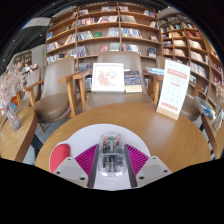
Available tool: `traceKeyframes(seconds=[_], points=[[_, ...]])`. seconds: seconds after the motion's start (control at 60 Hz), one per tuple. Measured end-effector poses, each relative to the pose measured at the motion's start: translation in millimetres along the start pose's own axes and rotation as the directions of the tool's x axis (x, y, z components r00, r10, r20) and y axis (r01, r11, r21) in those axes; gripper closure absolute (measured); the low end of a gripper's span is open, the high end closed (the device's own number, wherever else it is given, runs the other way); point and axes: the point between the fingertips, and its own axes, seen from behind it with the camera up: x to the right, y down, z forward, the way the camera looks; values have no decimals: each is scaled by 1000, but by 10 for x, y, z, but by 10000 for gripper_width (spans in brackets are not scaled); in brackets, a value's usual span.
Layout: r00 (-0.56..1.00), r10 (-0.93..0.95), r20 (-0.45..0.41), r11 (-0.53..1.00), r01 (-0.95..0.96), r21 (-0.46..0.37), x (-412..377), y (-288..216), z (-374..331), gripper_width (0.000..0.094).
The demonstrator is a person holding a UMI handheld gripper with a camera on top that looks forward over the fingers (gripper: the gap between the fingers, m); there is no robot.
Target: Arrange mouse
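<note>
A clear see-through mouse [110, 154] with its circuit board showing sits between my two fingers. The magenta pads [87, 158] press on its left and right sides, so my gripper [110, 160] is shut on it. The mouse is over the near edge of a round wooden table [130, 120]. A white mat [110, 131] lies under and just beyond the mouse. I cannot tell whether the mouse touches the mat.
A red flat object [59, 155] lies on the table left of my fingers. A standing sign [174, 88] is at the table's far right. Beyond are a chair [55, 100], a second table with an upright display board [108, 77], and bookshelves [110, 30].
</note>
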Motion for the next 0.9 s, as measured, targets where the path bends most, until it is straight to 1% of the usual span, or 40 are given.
traceKeyframes(seconds=[0.05, 0.067, 0.083, 0.133, 0.15, 0.183, 0.283, 0.367, 0.433, 0.517, 0.55, 0.65, 0.717, 0.8, 0.9], points=[[1000, -15, -6, 1000, 15, 2, -14, 11, 10, 427], [1000, -17, -2, 1000, 17, -3, 4, 9, 13, 400], [1000, -18, -1, 1000, 18, -4, -6, 13, 7, 343], [1000, -8, -7, 1000, 8, 9, 0, -28, -38, 92], [1000, -7, -6, 1000, 7, 13, 9, -45, -67, 73], [1000, -3, -18, 1000, 3, 22, 49, -74, -132, 100], [1000, 5, -25, 999, -4, 48, 102, -172, -537, 91], [1000, 0, -24, 996, 2, 88, 161, -250, -1160, 89], [1000, -5, -18, 994, 7, 113, 198, -221, -1732, 89], [1000, -3, -5, 991, 3, 133, 272, -80, -2424, 89], [1000, -1, -11, 991, 3, 137, 329, -9, -2701, 87], [999, -25, -36, 983, 31, 181, 442, 180, -3472, 85], [1000, -22, -23, 982, 26, 188, 537, 355, -3890, 86], [1000, -8, -23, 980, 13, 199, 566, 494, -4235, 90], [998, -34, -61, 975, 47, 216, 727, 627, -4532, 88]])
